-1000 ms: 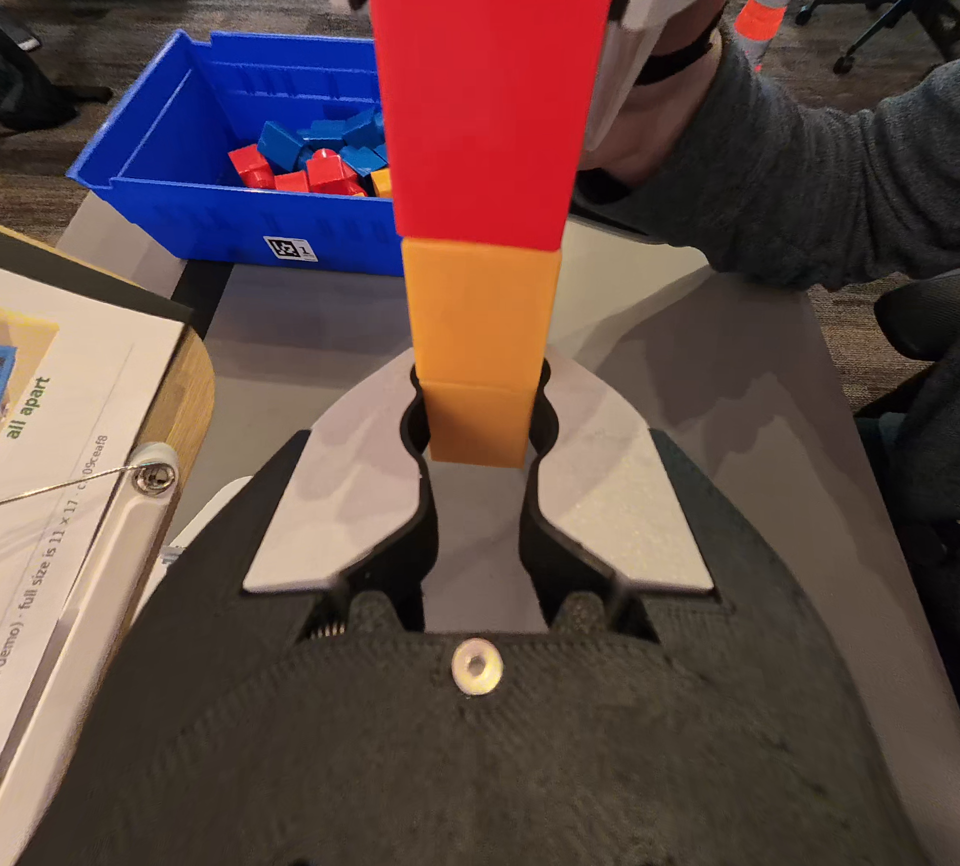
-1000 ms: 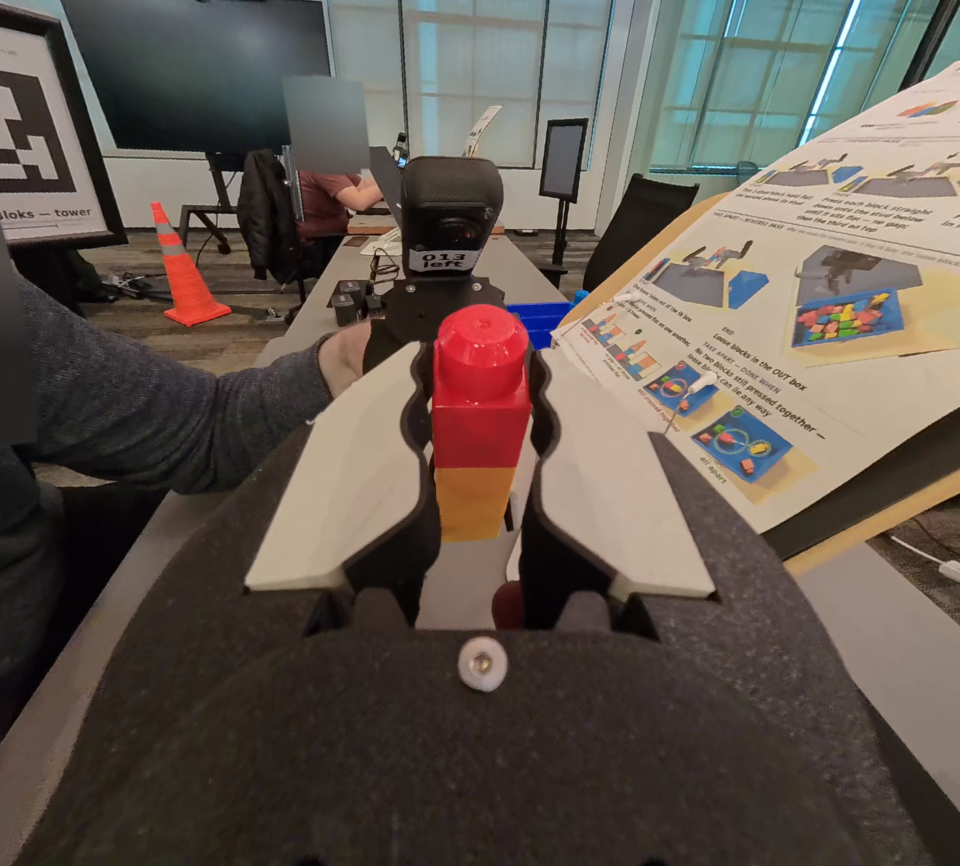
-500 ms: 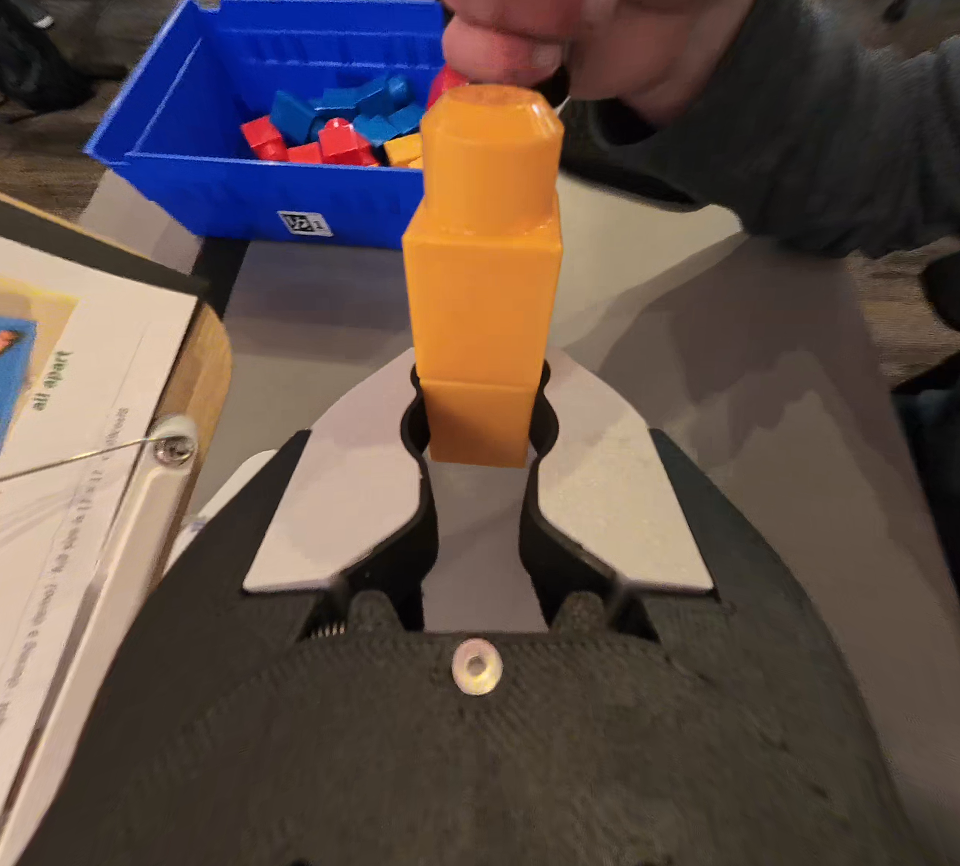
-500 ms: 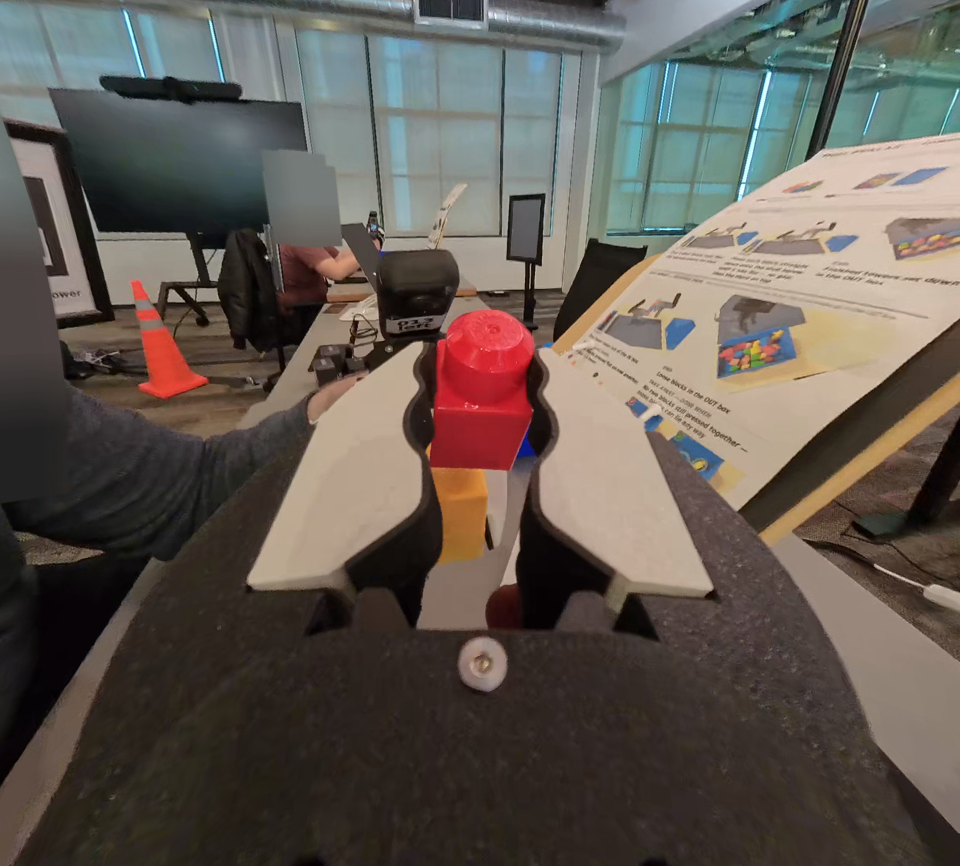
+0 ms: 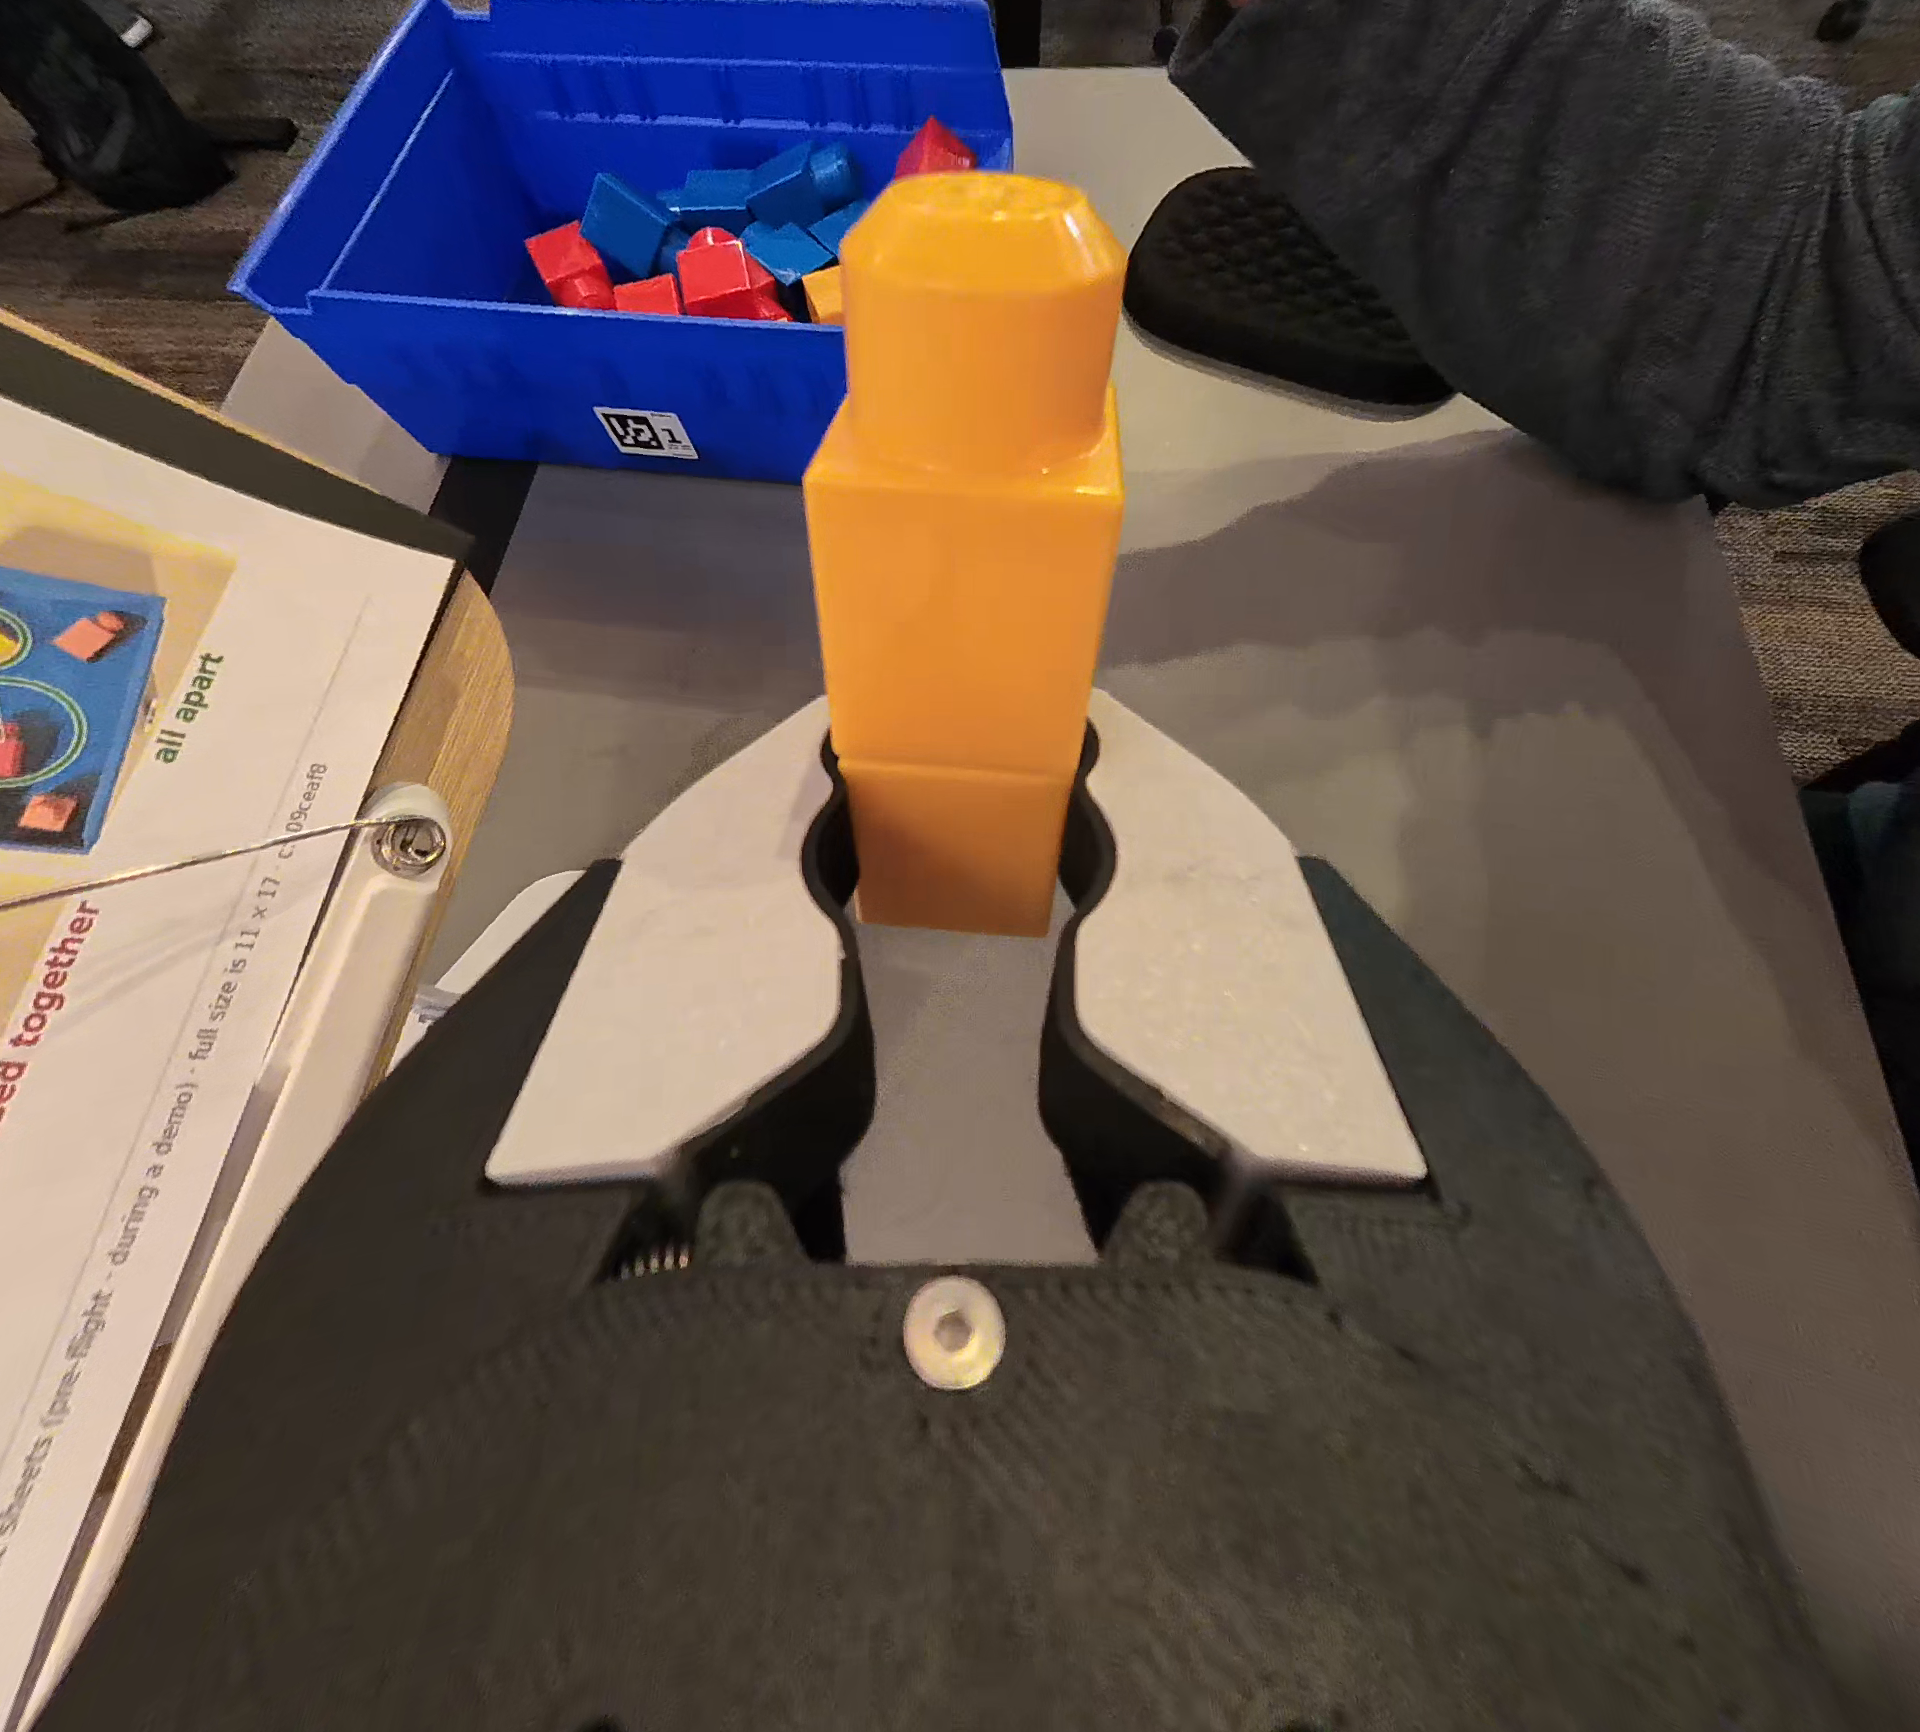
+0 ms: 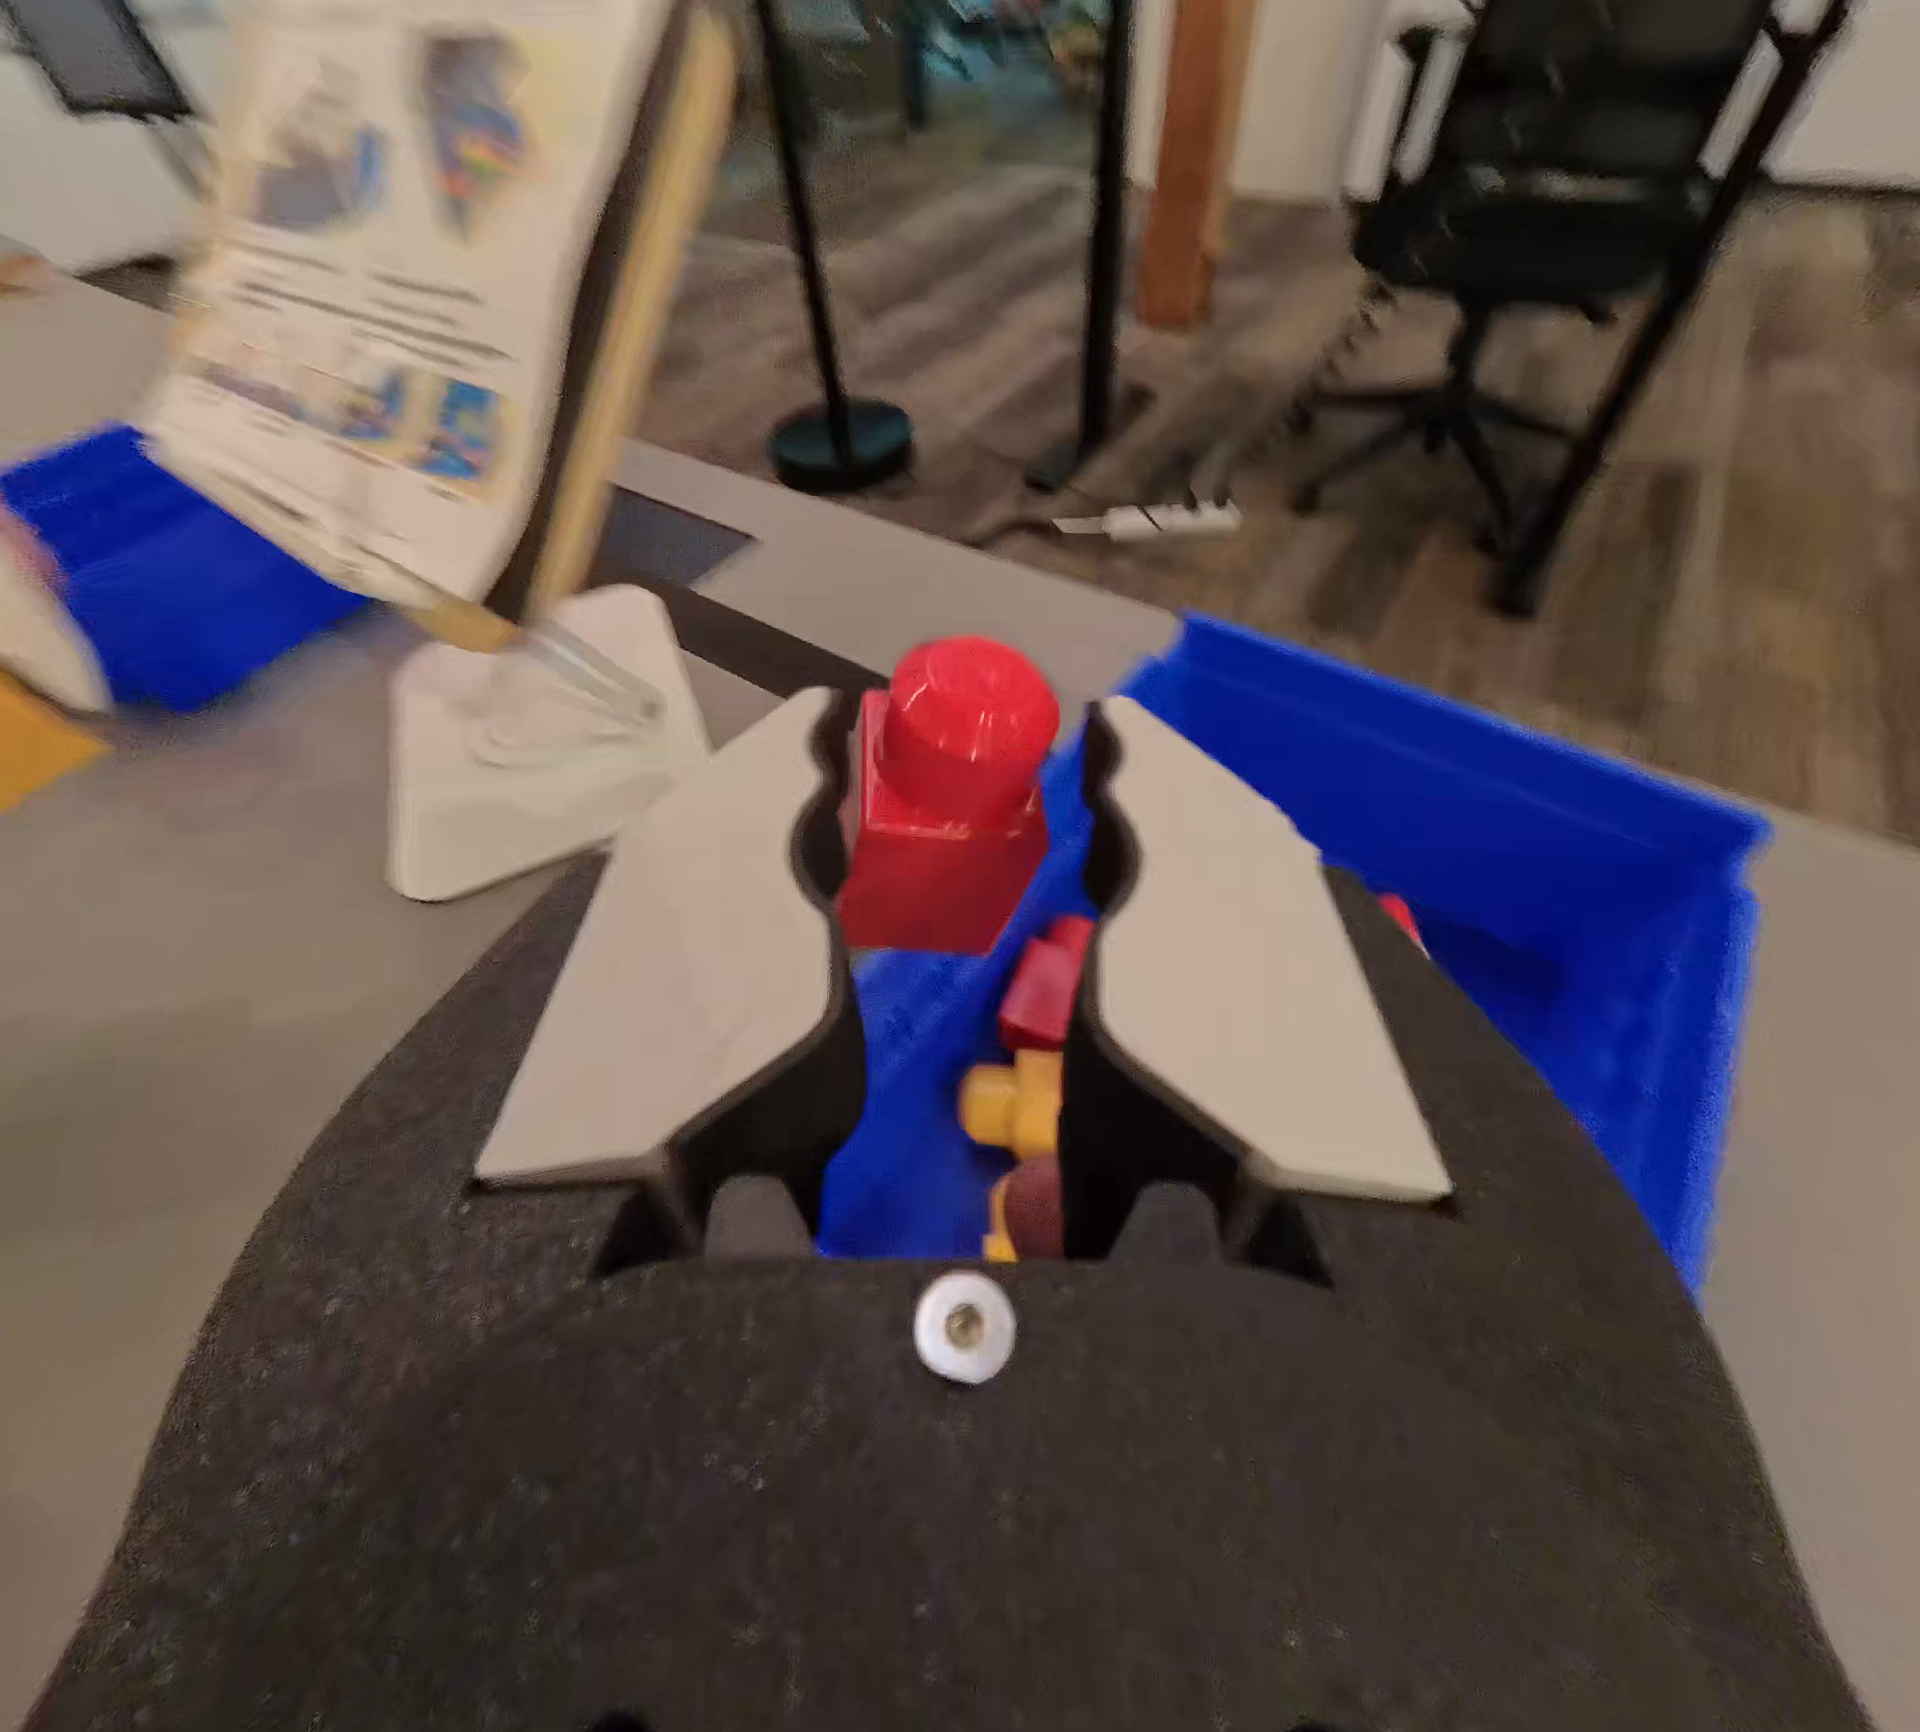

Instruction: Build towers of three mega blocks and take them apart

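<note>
Red block (image 6: 940,835) now over bin (image 6: 1538,861)

Item counts, by kind:

- Hand-held grippers: two, a left hand-held gripper (image 5: 958,809) and a right hand-held gripper (image 6: 954,783).
- Orange blocks (image 5: 961,602) stacked in the left unit: two.
- Red block (image 6: 945,835) in the right unit: one.
- Blue bins: two, a far bin (image 5: 499,352) and a near bin (image 6: 1507,861).
- Loose blocks in the far bin: about four red, about six blue, one orange; partly hidden, so the count is approximate.
- Instruction board (image 5: 156,851): one.
- Counter (image 5: 1455,747): one.
</note>
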Motion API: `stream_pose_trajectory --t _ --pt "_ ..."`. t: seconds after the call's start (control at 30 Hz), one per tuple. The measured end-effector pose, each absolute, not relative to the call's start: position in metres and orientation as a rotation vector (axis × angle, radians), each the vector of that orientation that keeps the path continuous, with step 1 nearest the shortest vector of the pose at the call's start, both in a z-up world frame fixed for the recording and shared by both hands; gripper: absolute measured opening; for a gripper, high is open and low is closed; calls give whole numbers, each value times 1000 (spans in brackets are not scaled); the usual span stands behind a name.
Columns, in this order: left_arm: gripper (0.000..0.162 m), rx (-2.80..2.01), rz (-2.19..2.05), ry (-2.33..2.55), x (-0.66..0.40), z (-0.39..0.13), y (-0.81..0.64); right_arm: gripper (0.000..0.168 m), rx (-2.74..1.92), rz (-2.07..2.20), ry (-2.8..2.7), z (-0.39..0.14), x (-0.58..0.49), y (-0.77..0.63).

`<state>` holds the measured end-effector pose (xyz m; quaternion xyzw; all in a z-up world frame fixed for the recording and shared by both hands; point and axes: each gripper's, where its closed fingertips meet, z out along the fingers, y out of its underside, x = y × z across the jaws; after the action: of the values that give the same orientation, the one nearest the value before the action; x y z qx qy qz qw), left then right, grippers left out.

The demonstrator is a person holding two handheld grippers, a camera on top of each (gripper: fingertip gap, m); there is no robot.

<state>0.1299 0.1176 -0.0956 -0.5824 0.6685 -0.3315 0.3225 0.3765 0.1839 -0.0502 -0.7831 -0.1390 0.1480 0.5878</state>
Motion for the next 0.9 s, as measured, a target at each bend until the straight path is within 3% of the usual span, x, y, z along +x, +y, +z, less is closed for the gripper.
stream_pose_trajectory --t 0.07,0.17,0.37,0.6,0.67,0.73,0.9 --pt "36 -1532 -885 1754 132 -97 117 60 -1897 248 -276 -67 396 191" --pt "36 -1540 -877 1759 135 -102 117 56 -1832 259 -324 -52 383 188" --pt "36 -1535 -927 1727 141 -100 117 54 -1569 576 -733 -6 254 151" --pt "36 -1498 -959 1742 148 -98 106 62 -1497 872 -1075 -29 133 115" --pt "36 -1488 -962 1741 149 -97 104 56 -1514 895 -1098 -37 123 114" --pt "36 -1498 -952 1740 150 -98 105 37 -1521 900 -1128 -42 120 112" --pt "36 -1518 -950 1759 147 -101 106 37 -1461 867 -1085 -25 126 112"
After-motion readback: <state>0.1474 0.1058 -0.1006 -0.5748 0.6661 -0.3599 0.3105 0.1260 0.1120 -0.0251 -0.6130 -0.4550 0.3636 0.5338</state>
